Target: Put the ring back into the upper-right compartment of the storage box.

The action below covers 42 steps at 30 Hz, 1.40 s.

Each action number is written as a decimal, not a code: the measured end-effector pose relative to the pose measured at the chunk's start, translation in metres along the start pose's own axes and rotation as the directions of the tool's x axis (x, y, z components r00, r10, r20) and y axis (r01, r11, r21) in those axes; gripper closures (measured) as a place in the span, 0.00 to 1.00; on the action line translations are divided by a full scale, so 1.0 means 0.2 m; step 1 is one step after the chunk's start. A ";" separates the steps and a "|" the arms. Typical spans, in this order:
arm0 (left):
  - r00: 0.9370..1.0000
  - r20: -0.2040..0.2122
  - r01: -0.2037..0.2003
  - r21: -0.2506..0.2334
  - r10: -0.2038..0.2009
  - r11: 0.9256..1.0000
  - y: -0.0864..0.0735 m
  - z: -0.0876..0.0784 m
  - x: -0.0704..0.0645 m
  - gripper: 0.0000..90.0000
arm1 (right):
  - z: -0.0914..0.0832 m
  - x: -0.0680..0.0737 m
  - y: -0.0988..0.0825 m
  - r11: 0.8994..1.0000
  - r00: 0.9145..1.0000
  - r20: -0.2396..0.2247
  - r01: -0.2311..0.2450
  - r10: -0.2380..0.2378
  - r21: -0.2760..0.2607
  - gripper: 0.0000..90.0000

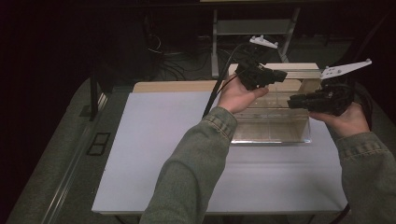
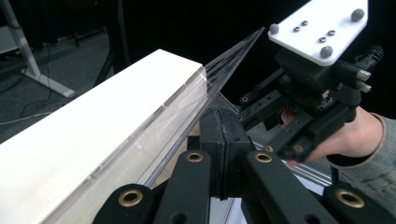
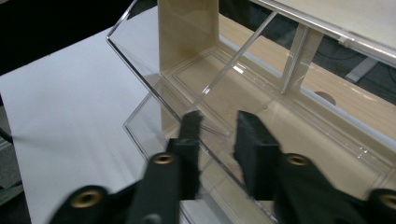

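Observation:
A clear plastic box (image 1: 271, 135) with a pale beige lid (image 1: 299, 70) stands on the right side of the white tabletop (image 1: 159, 140). My left gripper (image 1: 280, 74) is up at the box's back edge, jaws shut. In the left gripper view its pads (image 2: 220, 126) meet beside the beige lid (image 2: 93, 135) and a slanting clear panel (image 2: 224, 60); whether they pinch the panel I cannot tell. My right gripper (image 1: 292, 100) reaches in from the box's right end. Its jaws (image 3: 217, 121) stand open, the clear wall's rim (image 3: 154, 88) running between them, untouched.
A wooden board (image 1: 173, 86) lies under the sheet at the back. Dark floor with cables and desk legs (image 1: 215, 46) lies beyond the table. In the left gripper view the other hand and its gripper (image 2: 259, 123) are close on the right.

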<state>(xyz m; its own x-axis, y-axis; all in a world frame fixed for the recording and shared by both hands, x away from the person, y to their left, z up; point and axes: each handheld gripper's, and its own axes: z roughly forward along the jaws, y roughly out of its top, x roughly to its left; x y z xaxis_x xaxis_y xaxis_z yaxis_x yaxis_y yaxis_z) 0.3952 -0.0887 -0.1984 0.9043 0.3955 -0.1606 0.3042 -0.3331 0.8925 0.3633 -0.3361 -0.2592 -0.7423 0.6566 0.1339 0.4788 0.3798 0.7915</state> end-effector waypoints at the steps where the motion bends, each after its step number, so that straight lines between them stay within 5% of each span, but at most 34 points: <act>1: 1.000 -0.001 0.001 -0.001 -0.001 1.000 0.00 0.00 0.00 0.99 | 0.00 0.00 -0.01 1.000 1.000 0.000 -0.010 0.010 -0.006 0.68; 9: 1.000 -0.002 0.000 0.000 0.000 1.000 0.00 0.00 0.00 0.99 | -0.03 0.03 -0.08 0.995 0.995 -0.032 -0.092 0.091 -0.031 0.38; 12: 1.000 -0.002 -0.001 0.001 0.001 1.000 0.00 0.00 0.00 0.99 | -0.04 0.06 -0.12 0.990 0.994 -0.027 -0.111 0.109 -0.083 0.26; 15: 1.000 -0.005 -0.001 0.001 0.001 1.000 0.00 0.00 0.00 0.99 | -0.05 0.09 -0.16 0.987 0.995 -0.011 -0.102 0.101 -0.128 0.19; 21: 1.000 -0.005 0.001 0.002 -0.001 1.000 0.00 -0.01 0.00 0.99 | -0.05 0.15 -0.19 0.989 0.996 -0.037 -0.081 0.076 -0.126 0.12; 24: 1.000 -0.006 0.002 0.001 -0.002 1.000 0.00 -0.01 0.00 0.99 | -0.04 0.18 -0.21 0.990 0.996 -0.049 -0.077 0.072 -0.120 0.00; 42: 1.000 -0.006 0.001 -0.002 -0.001 1.000 -0.01 -0.03 0.01 0.99 | 0.09 0.33 -0.43 0.992 0.992 -0.110 -0.078 0.068 -0.094 0.00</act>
<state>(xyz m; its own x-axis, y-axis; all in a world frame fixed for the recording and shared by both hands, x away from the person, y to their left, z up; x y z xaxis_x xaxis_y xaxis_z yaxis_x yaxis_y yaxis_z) 0.3939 -0.0827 -0.1990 0.9023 0.4009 -0.1585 0.3041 -0.3314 0.8931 0.2813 -0.3142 -0.3295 -0.7552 0.6051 0.2522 0.4893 0.2643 0.8311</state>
